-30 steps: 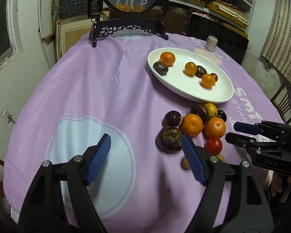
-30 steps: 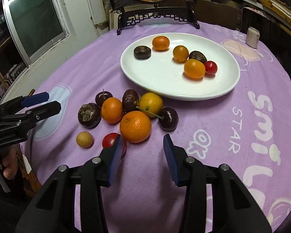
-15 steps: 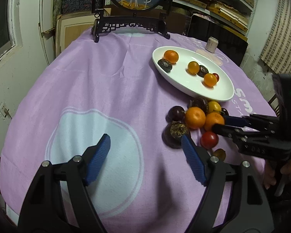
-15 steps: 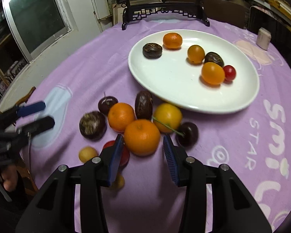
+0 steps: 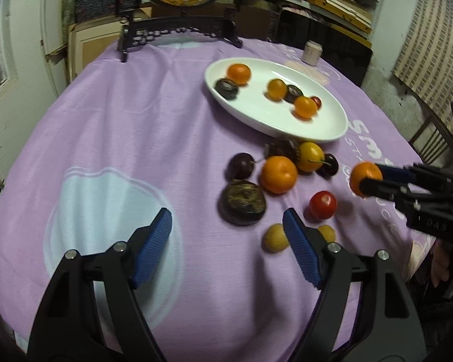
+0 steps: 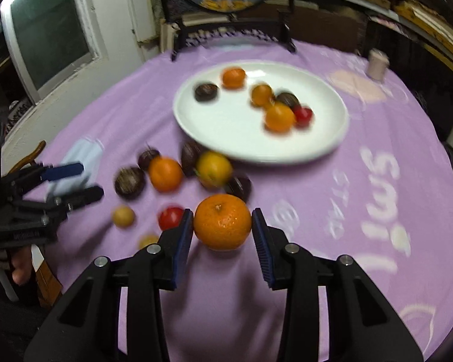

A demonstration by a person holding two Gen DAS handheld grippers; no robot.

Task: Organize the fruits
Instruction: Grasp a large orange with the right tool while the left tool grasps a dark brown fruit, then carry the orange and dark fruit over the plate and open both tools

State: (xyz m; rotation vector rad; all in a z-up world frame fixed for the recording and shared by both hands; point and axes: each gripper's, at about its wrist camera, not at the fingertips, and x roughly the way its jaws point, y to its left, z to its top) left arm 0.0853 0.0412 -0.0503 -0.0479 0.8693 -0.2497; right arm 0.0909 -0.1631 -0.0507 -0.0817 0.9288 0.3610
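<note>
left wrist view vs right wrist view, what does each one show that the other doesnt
Only the left wrist view shows the open left tool from behind and the brick-patterned wall. Only the right wrist view shows the window and the pads touching both sides of the orange. Both show the right tool shut on that orange, having just closed, the white plate and the loose fruit pile.

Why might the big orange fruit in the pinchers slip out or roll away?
The orange is round with glossy skin, and the right gripper, whose jaws have just been closing, pinches it only at two sides, so it could probably twist free. Set on the flat plate, it would likely roll.
</note>
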